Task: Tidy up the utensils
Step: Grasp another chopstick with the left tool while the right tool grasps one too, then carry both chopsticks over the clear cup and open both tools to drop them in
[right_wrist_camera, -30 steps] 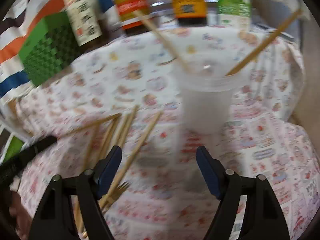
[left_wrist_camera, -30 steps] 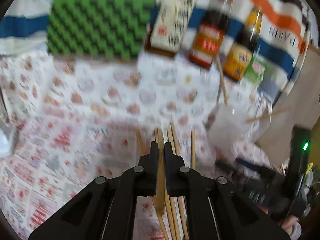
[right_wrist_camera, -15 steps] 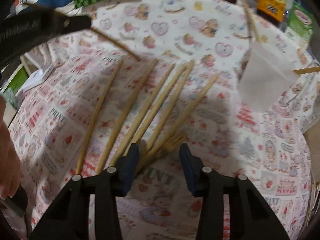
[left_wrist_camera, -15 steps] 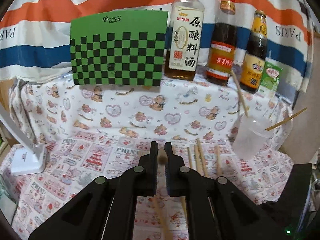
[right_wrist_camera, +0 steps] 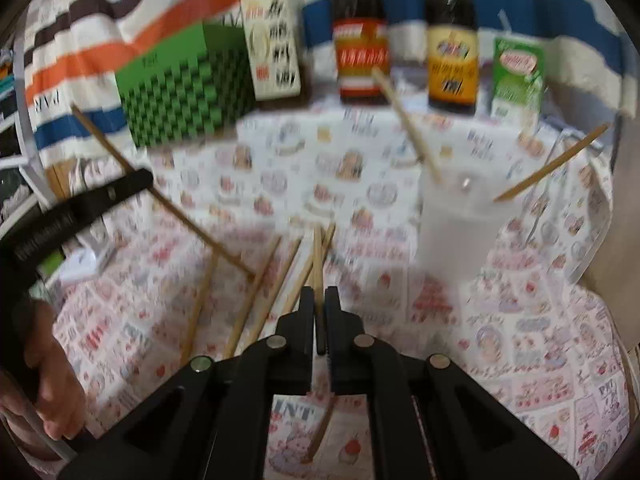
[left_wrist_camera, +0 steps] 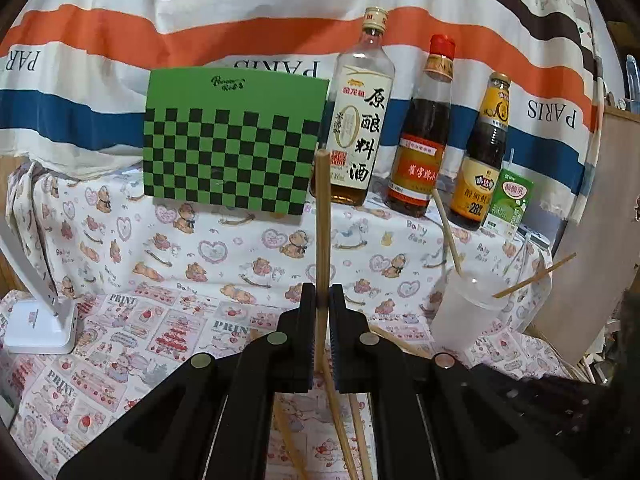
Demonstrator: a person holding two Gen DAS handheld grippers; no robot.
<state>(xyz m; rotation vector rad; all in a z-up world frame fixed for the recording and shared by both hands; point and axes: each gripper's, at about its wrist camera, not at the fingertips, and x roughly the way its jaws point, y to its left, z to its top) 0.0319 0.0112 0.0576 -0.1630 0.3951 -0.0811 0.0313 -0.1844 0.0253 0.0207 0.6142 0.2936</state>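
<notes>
Left gripper: jaws clamped on one chopstick, pinched low on its length. The stick stands nearly upright out of the pads, top end level with the checkered board behind it. Likely held that way so it can be dropped end-first into the cup.

Right gripper: jaws have just been closing and now sit together on a second chopstick, which runs forward from the pads and trails out below them. View is blurred; the grip looks firm but I cannot be sure how much of the stick is caught.

Outward: loose chopsticks lie fanned on the table, just left of the right gripper, several crossing or touching at their far ends. These are still to be sorted.

The cup, pale translucent plastic, stands to the right on the table. It already holds two chopsticks, leaning out over the rim in opposite directions, so it serves as the collecting holder.

Behind: three sauce bottles and a small green carton in a row against a striped cloth. A white lamp base sits far left.

Judgement: mid-task, both hands loaded, next step is carrying to the cup.
</notes>
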